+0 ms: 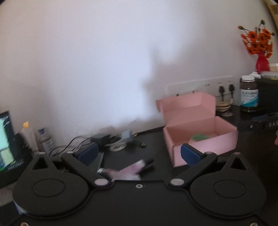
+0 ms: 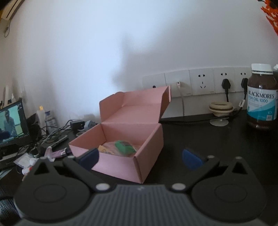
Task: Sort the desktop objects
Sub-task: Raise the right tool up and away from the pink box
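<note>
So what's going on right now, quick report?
Left gripper open, empty, over pink tube on desk. Right gripper open, empty, facing pink box. Box lid up, green item inside. Nothing blocking.

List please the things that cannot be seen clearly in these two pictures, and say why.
- Pink tube, left wrist view: motion blur smears it; its label is unreadable.
- Contents of the pink box, right wrist view: a green object lies on top; what is under it is hidden by it and the front wall.
- Orange flowers, right wrist view: cut off by the edge.
- Cable pile, left wrist view: blurred.
</note>
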`<state>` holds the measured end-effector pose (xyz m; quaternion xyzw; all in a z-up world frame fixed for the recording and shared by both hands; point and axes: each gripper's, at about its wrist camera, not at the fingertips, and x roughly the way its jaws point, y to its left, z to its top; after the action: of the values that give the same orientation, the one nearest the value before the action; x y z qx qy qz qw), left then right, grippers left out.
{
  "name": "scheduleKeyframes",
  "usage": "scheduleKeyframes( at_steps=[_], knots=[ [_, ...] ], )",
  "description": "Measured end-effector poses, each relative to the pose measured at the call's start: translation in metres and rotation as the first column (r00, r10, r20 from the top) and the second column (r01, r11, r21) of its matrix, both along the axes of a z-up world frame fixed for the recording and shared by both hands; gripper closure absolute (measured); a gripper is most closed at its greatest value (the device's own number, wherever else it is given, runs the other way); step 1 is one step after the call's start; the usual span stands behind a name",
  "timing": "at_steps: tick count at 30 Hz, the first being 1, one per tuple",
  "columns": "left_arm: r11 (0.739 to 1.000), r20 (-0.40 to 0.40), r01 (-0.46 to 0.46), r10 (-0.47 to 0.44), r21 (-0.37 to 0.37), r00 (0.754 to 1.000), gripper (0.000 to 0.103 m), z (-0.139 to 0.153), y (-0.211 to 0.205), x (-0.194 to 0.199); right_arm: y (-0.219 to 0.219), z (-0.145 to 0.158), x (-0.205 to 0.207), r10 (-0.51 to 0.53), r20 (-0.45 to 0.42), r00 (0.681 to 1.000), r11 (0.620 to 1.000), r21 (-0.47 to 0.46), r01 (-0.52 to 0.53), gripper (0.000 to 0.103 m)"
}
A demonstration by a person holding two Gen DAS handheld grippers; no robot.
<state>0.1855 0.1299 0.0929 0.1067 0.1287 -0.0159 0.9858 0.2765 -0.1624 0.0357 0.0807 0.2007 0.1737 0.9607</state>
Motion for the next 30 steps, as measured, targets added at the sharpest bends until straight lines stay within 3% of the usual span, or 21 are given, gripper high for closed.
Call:
scheduleKeyframes(
  at_steps=[8, 18, 24, 30],
  knots=[
    [0.996, 0.016, 0.076, -0.076, -0.039, 0.997, 0.0, -0.002, -0.026, 0.034, -0.002, -0.001, -0.003, -0.007, 0.013, 1.0, 1.0, 0.013, 0.007, 0.001],
    [0.982, -0.01, 0.115, -0.118, -0.148, 0.993, 0.0, -0.01, -0.038, 0.088, -0.011, -0.001, 0.0, -0.049, 0.001, 0.999, 0.997, 0.059, 0.049, 0.001],
    [0.971, 0.015, 0.152, -0.152, -0.183, 0.988, 0.0, -0.017, -0.045, 0.098, -0.017, -0.005, 0.004, -0.064, -0.025, 0.998, 0.995, 0.078, 0.066, 0.001],
    [0.964, -0.04, 0.169, -0.181, -0.205, 0.983, 0.0, -0.027, -0.042, 0.107, -0.02, -0.007, 0.007, -0.052, -0.034, 0.998, 0.993, 0.109, 0.055, 0.001]
  ],
)
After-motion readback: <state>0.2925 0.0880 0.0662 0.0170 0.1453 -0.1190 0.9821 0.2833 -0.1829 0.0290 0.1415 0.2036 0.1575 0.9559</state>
